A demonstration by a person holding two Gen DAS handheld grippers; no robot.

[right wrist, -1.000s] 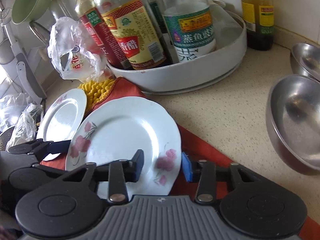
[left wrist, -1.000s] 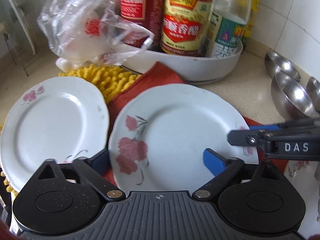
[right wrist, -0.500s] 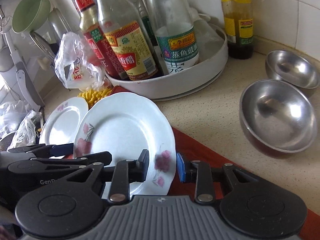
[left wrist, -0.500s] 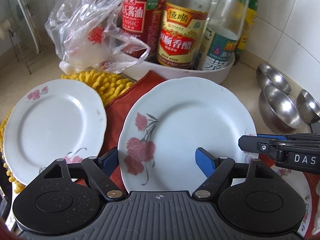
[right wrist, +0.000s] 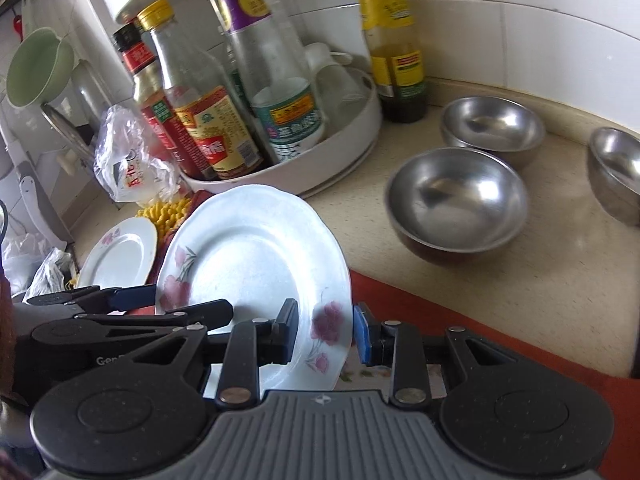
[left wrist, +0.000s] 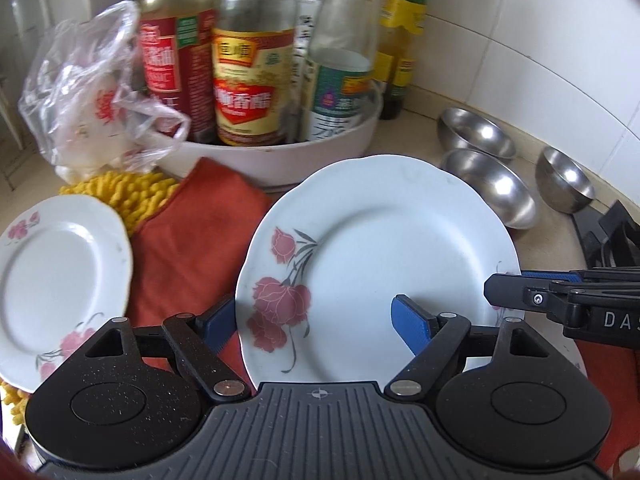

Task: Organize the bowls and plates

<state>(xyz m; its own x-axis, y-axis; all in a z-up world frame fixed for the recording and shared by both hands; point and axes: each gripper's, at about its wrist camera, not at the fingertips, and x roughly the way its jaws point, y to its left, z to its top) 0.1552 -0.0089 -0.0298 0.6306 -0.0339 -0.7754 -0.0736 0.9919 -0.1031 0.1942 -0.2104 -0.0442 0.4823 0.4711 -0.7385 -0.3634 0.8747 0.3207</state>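
Note:
A white plate with pink flowers (left wrist: 380,240) (right wrist: 248,248) is held tilted above the red cloth (left wrist: 192,232). My right gripper (right wrist: 325,326) is shut on its near right rim. My left gripper (left wrist: 312,316) grips it too, one pad under the left rim and the other on the plate's face. A second flowered plate (left wrist: 52,292) (right wrist: 120,256) lies flat at the left. The edge of a third flowered plate (left wrist: 578,358) shows under the right gripper. Three steel bowls (right wrist: 456,200) (right wrist: 492,128) (right wrist: 616,168) stand on the counter at the right.
A white tray of sauce bottles (left wrist: 280,160) stands behind the plates, with a plastic bag (left wrist: 88,92) and a yellow fluffy cloth (left wrist: 120,192) to its left. A black stove grate (left wrist: 612,240) is at the far right. White tiled walls close the corner.
Both grippers have risen and drawn back with the flowered plate, which is now lifted and tilted. The bowls have come further into view. The right jaws have tightened on the rim.

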